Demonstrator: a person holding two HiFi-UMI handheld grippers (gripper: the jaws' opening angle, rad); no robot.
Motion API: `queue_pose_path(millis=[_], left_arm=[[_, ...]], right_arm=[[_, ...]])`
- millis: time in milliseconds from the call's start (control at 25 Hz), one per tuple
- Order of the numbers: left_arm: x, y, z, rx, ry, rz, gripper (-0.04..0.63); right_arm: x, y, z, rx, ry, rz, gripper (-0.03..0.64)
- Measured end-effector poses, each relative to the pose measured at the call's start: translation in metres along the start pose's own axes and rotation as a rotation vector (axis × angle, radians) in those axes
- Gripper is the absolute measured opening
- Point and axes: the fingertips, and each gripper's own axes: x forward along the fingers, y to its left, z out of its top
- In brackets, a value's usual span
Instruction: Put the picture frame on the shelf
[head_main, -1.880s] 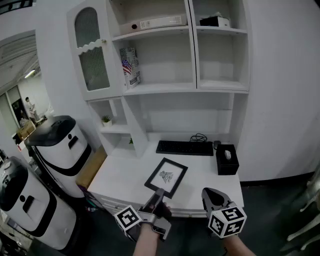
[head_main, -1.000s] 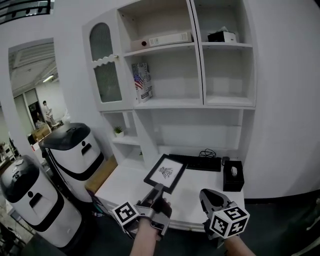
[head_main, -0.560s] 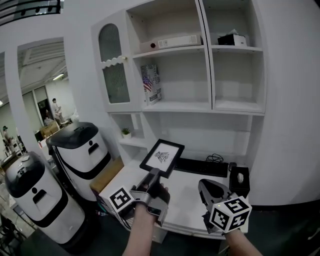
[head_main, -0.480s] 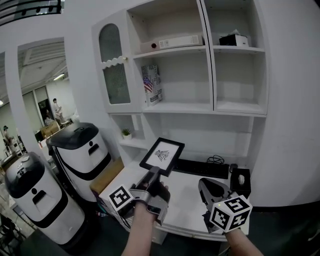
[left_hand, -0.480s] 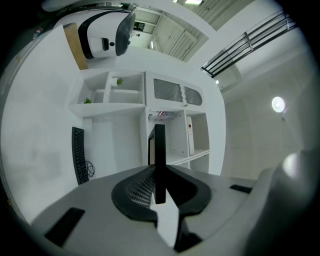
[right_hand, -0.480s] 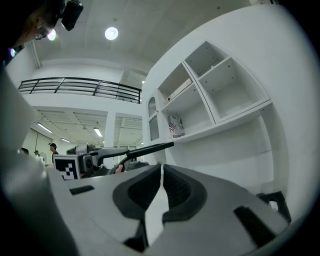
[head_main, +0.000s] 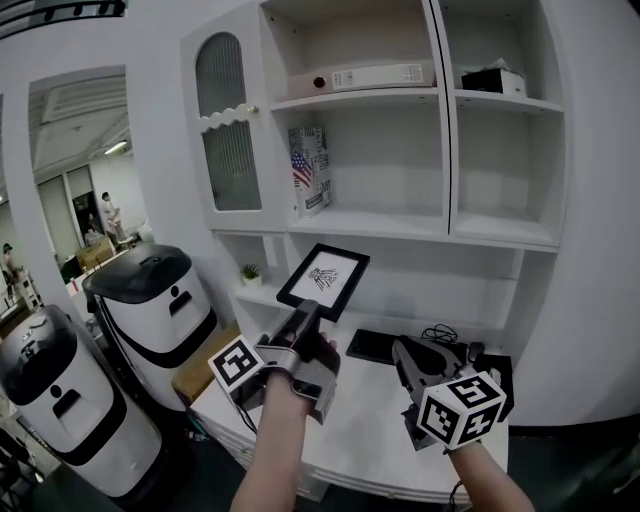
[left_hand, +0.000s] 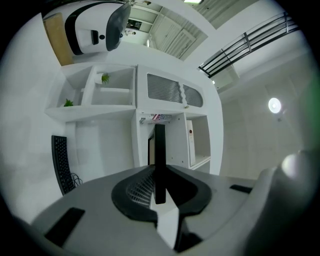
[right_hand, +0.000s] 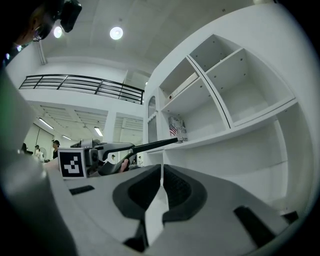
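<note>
The left gripper clamps the thin black picture frame; the right gripper is closed, empty; better raise the frame above the white shelf board first.

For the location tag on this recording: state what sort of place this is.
Most likely an office or a lab workroom. A white desk carries a black keyboard under a built-in shelf unit, and two white-and-black floor-standing machines stand beside it.
</note>
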Motion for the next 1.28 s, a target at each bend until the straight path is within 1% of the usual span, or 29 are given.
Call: queue_pose_path(millis=[320, 560, 880, 1120, 1280], left_arm=[[0.055, 0.007, 0.044, 0.005, 0.019, -0.012, 0.060], [0.088, 0.014, 0.073, 0.006, 0.022, -0.011, 0.060], [0.123, 0.020, 0.096, -0.006, 0.030, -0.005, 0.060], [0.145, 0.028, 0.104, 0.005, 0.049, 0.022, 0.060], [0.161, 0.034, 0.111, -0.011, 0.048, 0.040, 0.060]], right_arm=[[0.068, -0.009, 0.018, -0.016, -0.024, 0.010, 0.002], [0.103, -0.013, 0.025, -0.044, -0.026, 0.000, 0.002], [0.130, -0.022, 0.032, -0.073, -0.022, -0.036, 0.002], [0.139, -0.025, 0.041, -0.077, -0.042, -0.058, 0.002], [0.146, -0.028, 0.039, -0.087, -0.030, -0.072, 0.002]])
